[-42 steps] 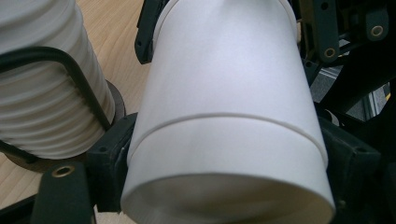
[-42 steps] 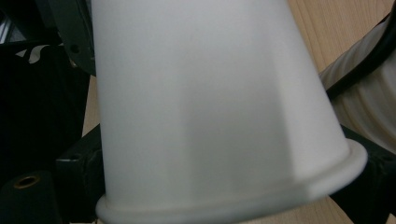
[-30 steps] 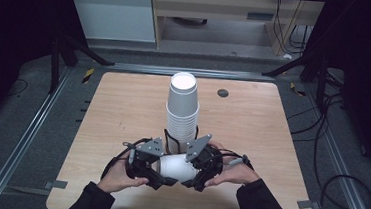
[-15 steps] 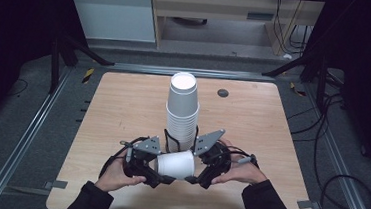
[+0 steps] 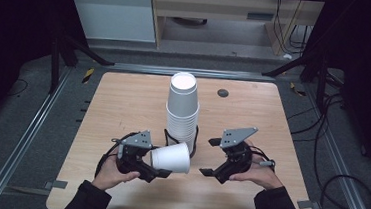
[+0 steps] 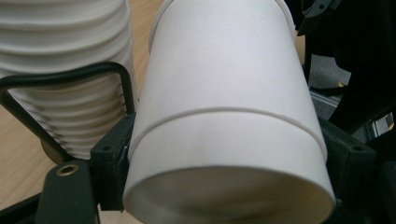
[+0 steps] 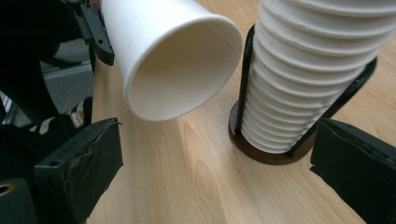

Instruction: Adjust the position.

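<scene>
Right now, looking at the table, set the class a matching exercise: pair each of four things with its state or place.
Things:
1. loose cup
2. cup stack
3. right hand-held gripper
4. black disc

States or places:
A. upright in a wire holder at the table's middle
B. jaws open, nothing between them
C. lies flat near the table's far edge
D. held on its side, mouth toward the other hand-held gripper

Pairs: 1-D, 2-A, 3-B, 4-C
</scene>
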Action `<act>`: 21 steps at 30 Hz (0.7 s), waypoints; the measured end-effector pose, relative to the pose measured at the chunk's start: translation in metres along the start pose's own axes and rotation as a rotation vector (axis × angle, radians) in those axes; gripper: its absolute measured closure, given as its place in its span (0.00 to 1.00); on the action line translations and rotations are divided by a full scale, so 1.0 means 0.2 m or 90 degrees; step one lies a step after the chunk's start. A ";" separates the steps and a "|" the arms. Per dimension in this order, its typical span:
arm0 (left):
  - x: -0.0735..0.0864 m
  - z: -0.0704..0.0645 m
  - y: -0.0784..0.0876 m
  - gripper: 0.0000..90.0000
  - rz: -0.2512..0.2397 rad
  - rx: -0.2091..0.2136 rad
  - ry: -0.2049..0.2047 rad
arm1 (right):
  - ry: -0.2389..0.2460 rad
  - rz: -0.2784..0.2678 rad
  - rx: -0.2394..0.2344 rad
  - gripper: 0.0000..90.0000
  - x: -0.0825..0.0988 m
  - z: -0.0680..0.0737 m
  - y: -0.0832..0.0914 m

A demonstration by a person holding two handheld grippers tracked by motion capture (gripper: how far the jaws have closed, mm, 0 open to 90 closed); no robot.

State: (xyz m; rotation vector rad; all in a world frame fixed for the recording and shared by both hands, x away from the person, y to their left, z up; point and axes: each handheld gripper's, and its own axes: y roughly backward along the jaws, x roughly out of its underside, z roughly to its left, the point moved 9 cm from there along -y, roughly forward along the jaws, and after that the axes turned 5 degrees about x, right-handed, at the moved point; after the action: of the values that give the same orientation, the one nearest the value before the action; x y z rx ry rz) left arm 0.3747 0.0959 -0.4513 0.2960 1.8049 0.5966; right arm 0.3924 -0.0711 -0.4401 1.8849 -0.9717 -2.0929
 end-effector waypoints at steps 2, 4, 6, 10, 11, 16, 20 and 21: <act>-0.01 0.00 0.00 0.23 -0.015 0.006 0.000 | -0.009 -0.011 0.002 0.03 0.00 -0.01 0.01; -0.01 0.00 0.00 0.23 -0.021 0.008 0.001 | -0.020 -0.019 0.007 0.03 0.01 -0.01 0.02; -0.02 -0.01 0.00 0.23 -0.026 0.013 -0.001 | -0.021 -0.022 0.013 0.03 0.01 -0.02 0.03; -0.03 -0.02 -0.01 0.23 -0.034 0.023 -0.006 | -0.029 -0.037 0.001 0.03 0.01 0.01 0.04; -0.03 -0.03 -0.02 0.23 -0.038 0.024 -0.008 | -0.029 -0.039 -0.002 0.03 0.01 0.01 0.04; -0.05 -0.04 -0.03 0.23 -0.055 0.035 -0.016 | -0.038 -0.047 -0.013 0.03 0.01 0.03 0.03; -0.06 -0.05 -0.04 0.23 -0.064 0.044 -0.021 | -0.044 -0.054 -0.020 0.03 0.01 0.04 0.02; -0.06 -0.06 -0.04 0.23 -0.065 0.045 -0.022 | -0.046 -0.058 -0.025 0.03 0.00 0.04 0.02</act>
State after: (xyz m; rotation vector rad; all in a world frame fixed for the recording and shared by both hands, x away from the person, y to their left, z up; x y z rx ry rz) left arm 0.3690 0.0796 -0.4434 0.2591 1.7989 0.4544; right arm 0.3831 -0.0716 -0.4384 1.8806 -0.8689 -2.2281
